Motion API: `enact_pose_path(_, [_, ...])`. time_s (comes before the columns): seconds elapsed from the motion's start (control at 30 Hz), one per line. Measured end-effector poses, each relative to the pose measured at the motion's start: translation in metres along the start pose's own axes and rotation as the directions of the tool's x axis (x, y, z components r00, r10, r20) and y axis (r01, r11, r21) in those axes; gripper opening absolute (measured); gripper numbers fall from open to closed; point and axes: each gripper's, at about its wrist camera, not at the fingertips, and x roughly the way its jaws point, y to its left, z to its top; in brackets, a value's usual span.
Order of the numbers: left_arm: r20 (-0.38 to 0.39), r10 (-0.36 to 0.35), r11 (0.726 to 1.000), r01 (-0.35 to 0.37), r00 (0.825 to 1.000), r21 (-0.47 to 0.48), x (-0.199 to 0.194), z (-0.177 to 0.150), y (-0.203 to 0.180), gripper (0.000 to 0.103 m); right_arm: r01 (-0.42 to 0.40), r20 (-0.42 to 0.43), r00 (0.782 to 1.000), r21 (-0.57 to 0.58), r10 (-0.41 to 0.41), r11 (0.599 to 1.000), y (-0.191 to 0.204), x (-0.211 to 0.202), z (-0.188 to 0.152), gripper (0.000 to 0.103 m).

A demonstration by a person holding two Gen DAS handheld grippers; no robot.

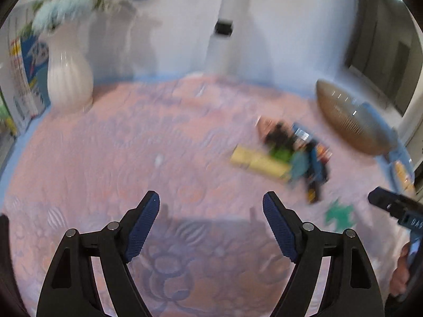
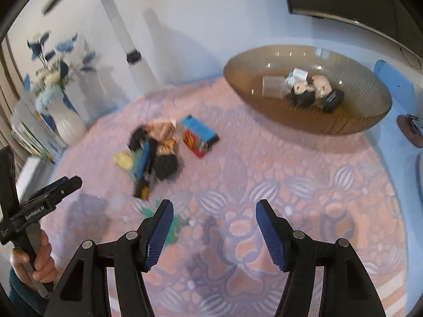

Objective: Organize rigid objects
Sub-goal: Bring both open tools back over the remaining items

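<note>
A blurred pile of small objects [image 1: 290,153] lies on the pink patterned cloth, up and to the right of my left gripper [image 1: 211,200]. That gripper is open over bare cloth with nothing between its fingers. The pile [image 2: 153,153] holds a yellow box [image 1: 259,161], dark pieces and a blue piece. A blue and red box [image 2: 199,137] lies just right of it. My right gripper [image 2: 214,208] is open and holds nothing. A green star-shaped piece [image 2: 173,231] lies on the cloth beside its left finger. A brown glass bowl [image 2: 343,124] at the back right holds several items.
A white ribbed vase [image 2: 68,124] with blue and white flowers stands at the back left, with magazines [image 2: 31,137] beside it. A white pole [image 2: 132,52] rises behind the table. A hand [image 2: 39,253] grips the left tool at the lower left.
</note>
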Motion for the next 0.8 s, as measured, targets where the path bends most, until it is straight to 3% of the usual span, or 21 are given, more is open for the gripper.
enact_pose_path(0.1, [-0.045,-0.017,1.000,0.016,0.999,-0.025,0.013,-0.007,0.006,0.079,-0.043,-0.036,0.998,0.057,0.045,0.997,-0.009,0.014,-0.006,0.063])
enact_pose_path(0.17, [-0.014,-0.036,0.999,0.036,0.999,-0.029,0.011,-0.007,0.008,0.079,-0.052,-0.034,0.998,0.082,0.055,0.995,-0.014,0.020,-0.011,0.063])
enact_pose_path(0.27, [-0.050,-0.060,0.998,0.058,0.997,-0.033,0.016,-0.009,0.010,0.079,-0.052,-0.013,0.998,0.076,0.054,0.996,-0.014,0.018,-0.013,0.064])
enact_pose_path(0.57, [-0.030,-0.113,0.990,0.110,0.993,-0.087,0.014,-0.011,0.018,0.079,-0.037,-0.006,0.999,0.043,0.037,0.998,-0.007,0.018,-0.016,0.070])
enact_pose_path(0.8, [-0.030,-0.100,0.992,0.097,0.995,-0.081,0.014,-0.011,0.017,0.079,-0.066,-0.005,0.998,0.052,0.066,0.996,-0.010,0.019,-0.016,0.076])
